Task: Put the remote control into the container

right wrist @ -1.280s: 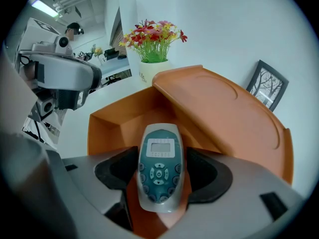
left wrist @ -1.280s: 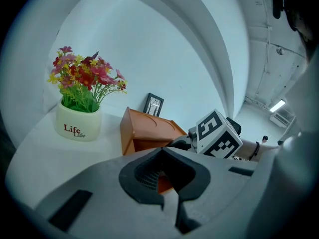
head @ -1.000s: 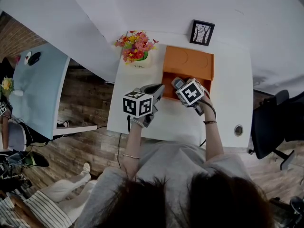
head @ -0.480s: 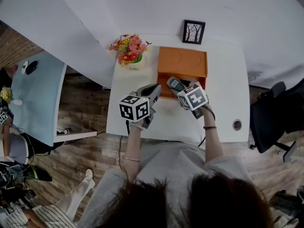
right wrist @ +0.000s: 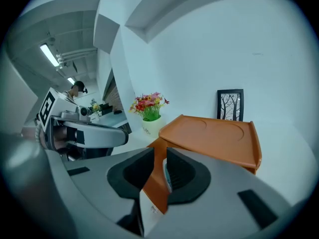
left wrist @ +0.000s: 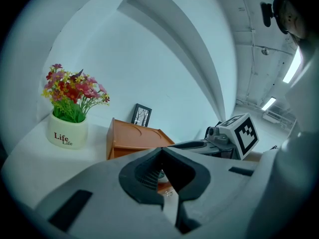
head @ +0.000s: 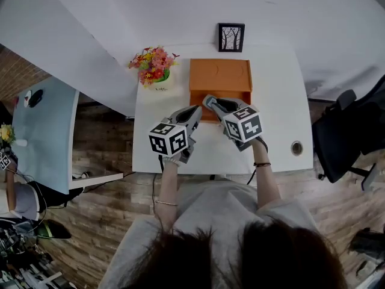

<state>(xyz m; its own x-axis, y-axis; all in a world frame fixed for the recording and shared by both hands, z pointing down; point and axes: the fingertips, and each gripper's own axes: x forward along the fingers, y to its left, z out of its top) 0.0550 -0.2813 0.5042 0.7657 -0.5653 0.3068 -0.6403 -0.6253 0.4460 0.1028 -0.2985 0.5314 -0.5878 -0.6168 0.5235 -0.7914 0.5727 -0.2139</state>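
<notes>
The left tongs (head: 196,111) are sitting clenched and empty. The right tongs (head: 210,100), just closing, are standing barely parted on nothing. Straight ahead, the orange container (head: 220,74) is hiding the remote, and only a pale glint (left wrist: 159,175) is showing past the left tips.

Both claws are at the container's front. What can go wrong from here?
1. Right claw has just been closing to a narrow gap, with only the orange container showing through it. So close to the front edge, it may snag or shove the container.
2. Left claw sits close beside it: possible clash.
3. Remote visible in no view, so placement is unconfirmed.
</notes>
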